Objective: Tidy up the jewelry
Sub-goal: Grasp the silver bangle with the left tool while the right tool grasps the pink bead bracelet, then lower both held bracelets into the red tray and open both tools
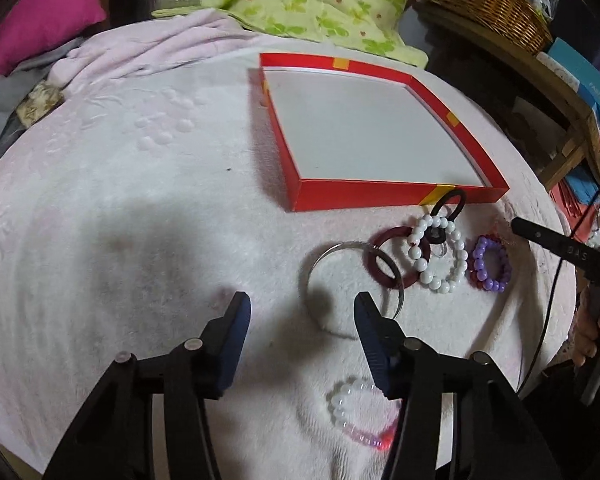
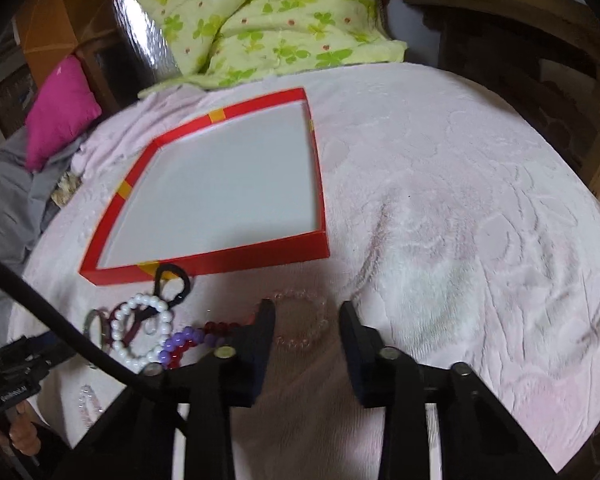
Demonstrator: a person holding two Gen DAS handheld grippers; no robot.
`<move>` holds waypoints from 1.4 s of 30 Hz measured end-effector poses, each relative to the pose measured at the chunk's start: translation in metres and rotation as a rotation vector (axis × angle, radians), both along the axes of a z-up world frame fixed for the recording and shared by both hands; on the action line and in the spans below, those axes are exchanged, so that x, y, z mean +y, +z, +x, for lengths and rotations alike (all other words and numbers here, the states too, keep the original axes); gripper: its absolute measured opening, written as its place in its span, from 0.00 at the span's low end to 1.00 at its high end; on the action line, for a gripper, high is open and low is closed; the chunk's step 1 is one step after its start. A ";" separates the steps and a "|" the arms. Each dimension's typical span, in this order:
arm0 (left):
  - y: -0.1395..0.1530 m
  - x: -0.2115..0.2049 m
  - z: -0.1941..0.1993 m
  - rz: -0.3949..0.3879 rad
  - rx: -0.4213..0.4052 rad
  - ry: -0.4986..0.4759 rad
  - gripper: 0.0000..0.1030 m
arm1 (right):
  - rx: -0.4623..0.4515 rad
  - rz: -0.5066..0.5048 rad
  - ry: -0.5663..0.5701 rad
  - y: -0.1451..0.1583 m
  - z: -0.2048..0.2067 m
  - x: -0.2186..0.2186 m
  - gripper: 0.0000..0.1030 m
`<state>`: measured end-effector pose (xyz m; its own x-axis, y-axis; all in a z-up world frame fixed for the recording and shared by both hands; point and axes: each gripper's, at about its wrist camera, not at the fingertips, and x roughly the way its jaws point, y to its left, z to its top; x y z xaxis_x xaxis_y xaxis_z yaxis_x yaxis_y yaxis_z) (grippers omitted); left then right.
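I have the left gripper (image 1: 302, 304) angled down over the pink blanket (image 1: 140, 184), jaws released with nothing between them; a thin silver bangle (image 1: 350, 276) lies just beyond the tips, apart from the pads. Just below the jaws, by my right finger, rests a translucent white-and-pink bead bracelet (image 1: 360, 412). The right gripper (image 2: 306, 312) is likewise tilted down, jaws apart and gripping nothing; a clear pink bead bracelet (image 2: 300, 320) lies on the blanket between and just ahead of the tips, not pinched. Beside it to the left sits the remaining cluster: white pearl bracelet (image 2: 140, 332), purple bead bracelet (image 2: 182, 344), dark red ring (image 1: 396, 256), black hair tie (image 2: 172, 284) touching the box wall. The red box (image 1: 380, 196), white inside, holds no jewelry
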<state>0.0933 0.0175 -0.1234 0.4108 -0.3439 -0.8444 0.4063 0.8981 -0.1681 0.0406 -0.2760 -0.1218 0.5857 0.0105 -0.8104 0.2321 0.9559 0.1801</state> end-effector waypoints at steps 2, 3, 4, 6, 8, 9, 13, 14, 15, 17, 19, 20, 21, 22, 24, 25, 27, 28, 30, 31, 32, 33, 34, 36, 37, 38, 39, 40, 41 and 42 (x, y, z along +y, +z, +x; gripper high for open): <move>-0.003 -0.006 0.006 0.017 0.003 -0.014 0.53 | 0.045 -0.022 0.009 -0.009 0.009 0.001 0.23; -0.004 -0.010 0.009 0.029 0.003 -0.024 0.52 | 0.064 -0.032 0.006 -0.013 0.012 0.000 0.20; -0.007 -0.014 0.013 0.051 0.005 -0.035 0.48 | 0.072 -0.036 0.005 -0.015 0.014 -0.002 0.17; -0.010 -0.018 0.018 0.081 -0.001 -0.040 0.42 | 0.062 -0.040 0.010 -0.015 0.015 -0.005 0.12; -0.009 -0.020 0.021 0.088 -0.021 -0.056 0.30 | 0.050 -0.027 0.010 -0.015 0.013 -0.007 0.08; -0.009 -0.021 0.021 0.086 -0.023 -0.064 0.28 | 0.047 -0.031 0.012 -0.014 0.012 -0.007 0.08; -0.006 -0.024 0.018 0.079 -0.041 -0.076 0.07 | 0.003 -0.039 0.020 -0.008 0.004 -0.006 0.08; -0.005 -0.025 0.016 0.078 -0.050 -0.079 0.06 | -0.007 -0.032 0.019 -0.006 0.003 -0.007 0.08; -0.003 -0.025 0.014 0.077 -0.064 -0.083 0.05 | -0.016 -0.024 0.015 -0.005 0.001 -0.008 0.08; 0.004 -0.024 0.009 0.064 -0.088 -0.086 0.04 | -0.041 0.006 0.002 0.001 -0.005 -0.013 0.08; 0.013 -0.021 0.003 0.035 -0.115 -0.090 0.04 | -0.081 0.043 -0.010 0.008 -0.014 -0.018 0.08; 0.019 -0.018 0.001 0.019 -0.133 -0.090 0.04 | -0.102 0.058 -0.014 0.012 -0.017 -0.019 0.08; 0.024 -0.015 -0.002 0.004 -0.150 -0.090 0.04 | -0.127 0.075 -0.019 0.017 -0.021 -0.020 0.08; 0.027 -0.012 -0.002 -0.007 -0.160 -0.090 0.04 | -0.151 0.092 -0.022 0.021 -0.025 -0.021 0.08; 0.039 -0.007 -0.005 -0.046 -0.199 -0.090 0.04 | -0.188 0.123 -0.024 0.029 -0.029 -0.023 0.08; 0.043 -0.008 -0.007 -0.056 -0.222 -0.088 0.04 | -0.213 0.146 -0.024 0.033 -0.031 -0.024 0.08; 0.050 -0.007 -0.010 -0.075 -0.255 -0.084 0.04 | -0.241 0.181 -0.026 0.038 -0.030 -0.022 0.08; 0.053 -0.008 -0.009 -0.086 -0.267 -0.081 0.04 | -0.257 0.201 -0.029 0.041 -0.030 -0.022 0.08; 0.058 -0.013 -0.004 -0.101 -0.279 -0.079 0.04 | -0.276 0.225 -0.033 0.045 -0.028 -0.021 0.08; 0.059 -0.015 0.000 -0.103 -0.278 -0.078 0.04 | -0.287 0.245 -0.033 0.047 -0.023 -0.021 0.08; 0.060 -0.018 0.005 -0.103 -0.276 -0.075 0.04 | -0.299 0.261 -0.035 0.048 -0.017 -0.022 0.08; 0.060 -0.021 0.011 -0.098 -0.276 -0.073 0.04 | -0.313 0.276 -0.037 0.049 -0.012 -0.023 0.08; 0.061 -0.026 0.020 -0.091 -0.276 -0.064 0.04 | -0.327 0.299 -0.040 0.052 -0.006 -0.023 0.08; 0.061 -0.031 0.032 -0.087 -0.268 -0.045 0.04 | -0.336 0.336 -0.046 0.053 0.007 -0.025 0.08; 0.060 -0.034 0.040 -0.084 -0.262 -0.033 0.04 | -0.338 0.346 -0.052 0.053 0.015 -0.026 0.08; 0.059 -0.037 0.049 -0.077 -0.256 -0.022 0.04 | -0.336 0.354 -0.057 0.052 0.023 -0.026 0.08; 0.057 -0.041 0.059 -0.064 -0.250 -0.010 0.04 | -0.329 0.367 -0.062 0.051 0.034 -0.026 0.08; 0.056 -0.043 0.064 -0.059 -0.245 -0.006 0.04 | -0.317 0.374 -0.066 0.049 0.044 -0.026 0.08; 0.053 -0.046 0.071 -0.054 -0.234 -0.003 0.04 | -0.309 0.377 -0.067 0.048 0.051 -0.026 0.08; 0.049 -0.050 0.080 -0.043 -0.219 -0.003 0.04 | -0.299 0.375 -0.067 0.046 0.060 -0.024 0.08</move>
